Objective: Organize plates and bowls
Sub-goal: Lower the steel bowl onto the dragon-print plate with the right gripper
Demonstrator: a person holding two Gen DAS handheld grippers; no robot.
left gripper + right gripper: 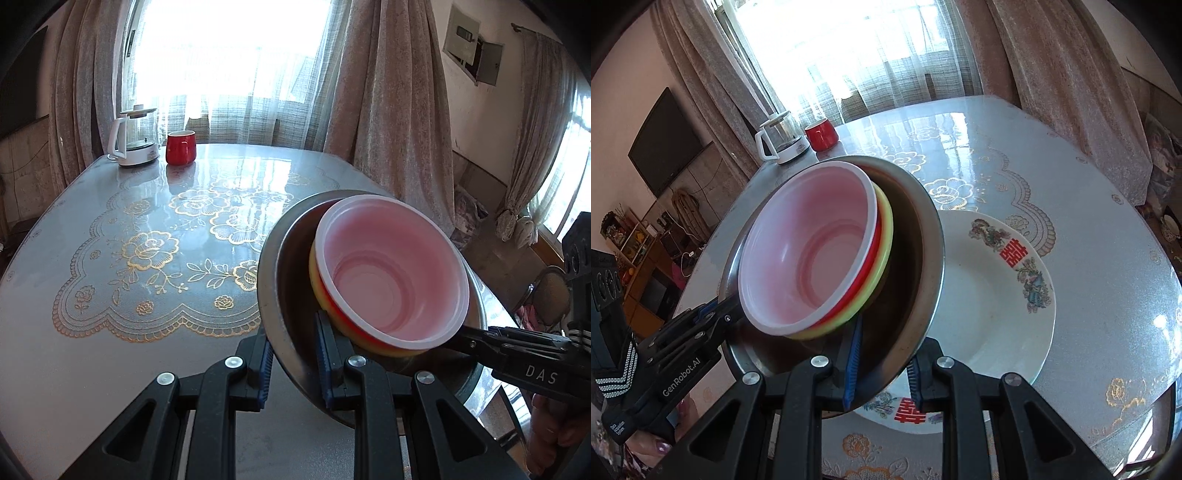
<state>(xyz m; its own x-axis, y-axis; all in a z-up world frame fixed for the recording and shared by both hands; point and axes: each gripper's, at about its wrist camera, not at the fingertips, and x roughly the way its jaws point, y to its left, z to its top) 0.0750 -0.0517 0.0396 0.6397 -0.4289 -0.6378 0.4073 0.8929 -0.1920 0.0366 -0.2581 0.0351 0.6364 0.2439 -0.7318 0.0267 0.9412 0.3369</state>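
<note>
Curtained windows back a glossy lace-patterned table (110, 258). Left gripper (295, 363) and right gripper (881, 373) each clamp, jaws nearly closed, opposite rims of a metal basin (919, 258) carrying nested plastic bowls (809, 254), tilted between them. Stacking looks mostly done; a white plate (997, 295) waits below the right gripper.

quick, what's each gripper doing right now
Left gripper: shut on the rim of the metal bowl.
Right gripper: shut on the same bowl's opposite rim.
</note>
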